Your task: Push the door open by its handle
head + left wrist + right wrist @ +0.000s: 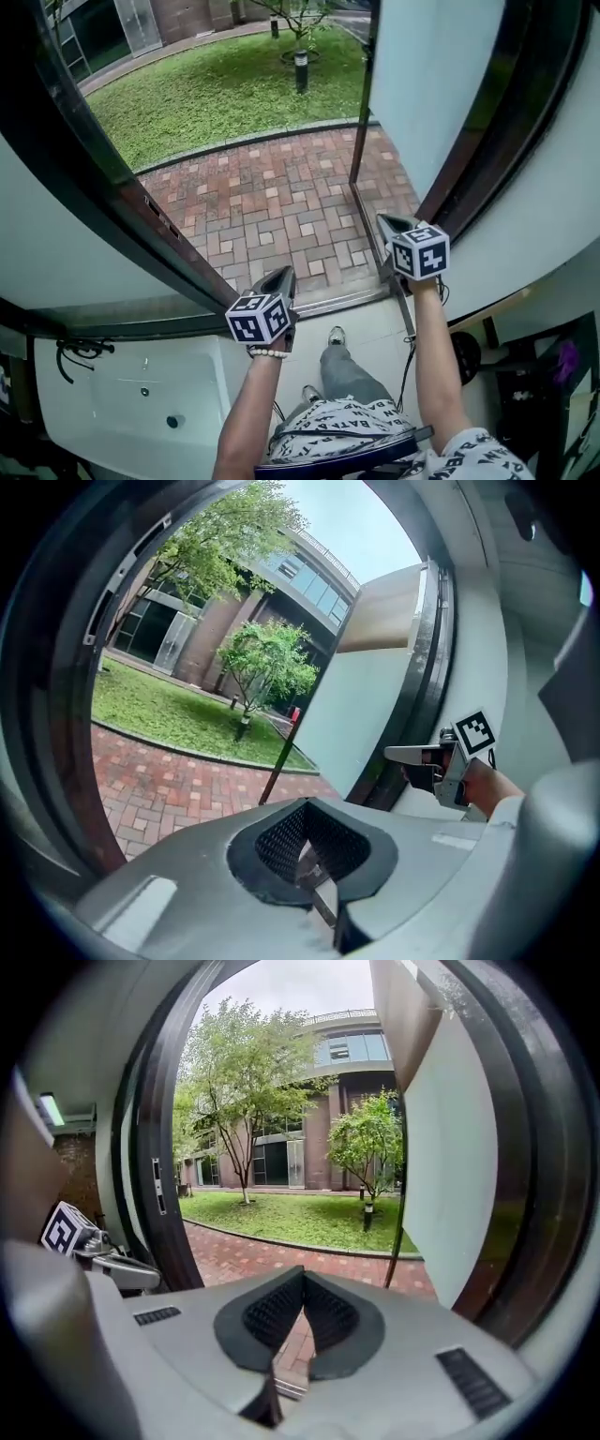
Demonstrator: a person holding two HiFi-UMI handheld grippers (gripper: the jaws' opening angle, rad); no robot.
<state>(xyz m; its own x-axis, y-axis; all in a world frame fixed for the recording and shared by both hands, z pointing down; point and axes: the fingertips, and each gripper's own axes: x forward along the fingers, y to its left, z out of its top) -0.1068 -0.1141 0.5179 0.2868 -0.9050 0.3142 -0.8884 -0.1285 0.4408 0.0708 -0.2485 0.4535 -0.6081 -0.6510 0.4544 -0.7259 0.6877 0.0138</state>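
Observation:
The door (pixel 427 84) stands swung outward at the right, a white panel with a dark edge (pixel 361 122). Its handle is not visible in any view. The dark door frame (pixel 103 187) with a lock plate (pixel 157 1185) runs along the left. My left gripper (pixel 281 274) is shut with nothing in it and hangs in the doorway above the threshold. My right gripper (pixel 386 221) is also shut and empty, near the door's lower edge, touching nothing. In the left gripper view the closed tip (pixel 305 803) points outdoors, with the right gripper (pixel 398 754) beside it.
Red brick paving (pixel 272 202) lies beyond the metal threshold (pixel 337 298), then a lawn (pixel 216 89) with a bollard lamp (pixel 301 67) and trees. A white fixture (pixel 141 394) sits low on the left. The person's legs and shoes (pixel 335 336) are below.

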